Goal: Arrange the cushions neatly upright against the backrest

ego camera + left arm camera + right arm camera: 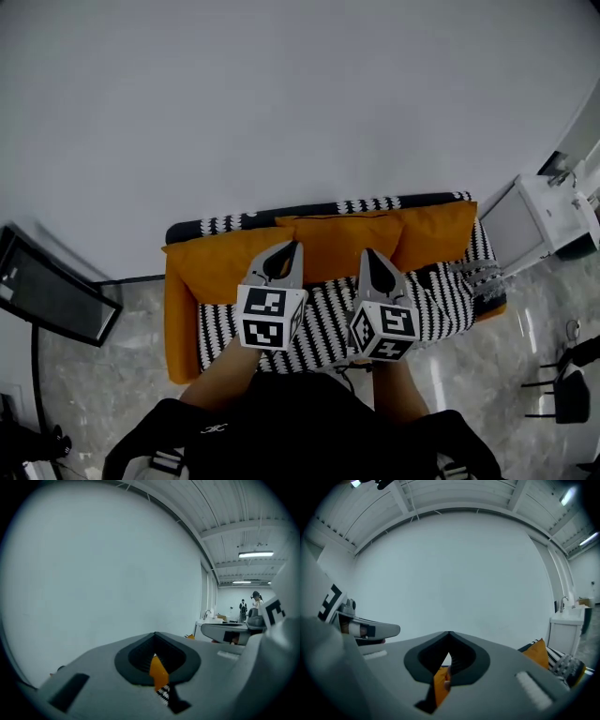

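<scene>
Three orange cushions [342, 246] stand in a row against the backrest [234, 223] of a sofa [450, 302] with a black-and-white zigzag cover. The left cushion [211, 267] reaches the sofa's left end, the middle cushion [328, 239] touches it, and the right cushion [436, 232] sits at the right end, its corner showing also in the right gripper view [536, 654]. An orange strip runs down the sofa's left end; whether it is another cushion or an armrest cannot be told.

The left gripper [289, 247] is held over the seat [328, 319], its tip in front of the seam between the left and middle cushions. Its jaws are closed together with nothing between them [155, 634]. Only a sliver of orange and zigzag fabric shows through the slot beneath.

The right gripper [367, 254] is just beside it, in front of the middle cushion. Its jaws are closed too and empty [449, 633]. Each gripper shows at the edge of the other's view. Whether either tip touches a cushion cannot be told.

Behind the sofa rises a plain white wall [281, 103]. The floor [131, 337] is pale and glossy. A dark panel [52, 295] leans at the left, a white cabinet [553, 211] stands at the right, and a black chair [562, 389] is near the lower right.
</scene>
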Tool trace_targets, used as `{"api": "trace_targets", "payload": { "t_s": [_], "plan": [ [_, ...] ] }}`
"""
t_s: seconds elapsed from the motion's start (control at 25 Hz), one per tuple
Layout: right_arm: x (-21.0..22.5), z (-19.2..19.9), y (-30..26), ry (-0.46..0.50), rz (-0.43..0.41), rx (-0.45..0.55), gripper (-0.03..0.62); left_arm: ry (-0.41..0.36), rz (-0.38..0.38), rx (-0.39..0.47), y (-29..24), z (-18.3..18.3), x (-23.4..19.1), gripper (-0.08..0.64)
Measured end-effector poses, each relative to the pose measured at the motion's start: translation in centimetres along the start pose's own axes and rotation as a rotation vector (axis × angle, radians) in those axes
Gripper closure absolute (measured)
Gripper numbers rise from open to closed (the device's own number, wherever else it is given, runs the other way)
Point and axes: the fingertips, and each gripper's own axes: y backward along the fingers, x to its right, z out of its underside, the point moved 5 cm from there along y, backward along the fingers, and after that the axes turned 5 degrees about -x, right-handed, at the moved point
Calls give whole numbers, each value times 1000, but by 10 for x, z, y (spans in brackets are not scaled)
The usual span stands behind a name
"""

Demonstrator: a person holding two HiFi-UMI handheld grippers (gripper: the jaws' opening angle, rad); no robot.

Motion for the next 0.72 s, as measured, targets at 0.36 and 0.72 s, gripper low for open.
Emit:
{"api": "trace_targets", "payload": {
  "t_s": [0.36,0.72],
  "plan": [
    [-10,1,15,-26,-77,-9,588,-41,-28,-16,11,11,15,551],
    [-17,7,18,-27,-101,-14,588,-53,-50,-10,21,12,16,551]
  ]
}}
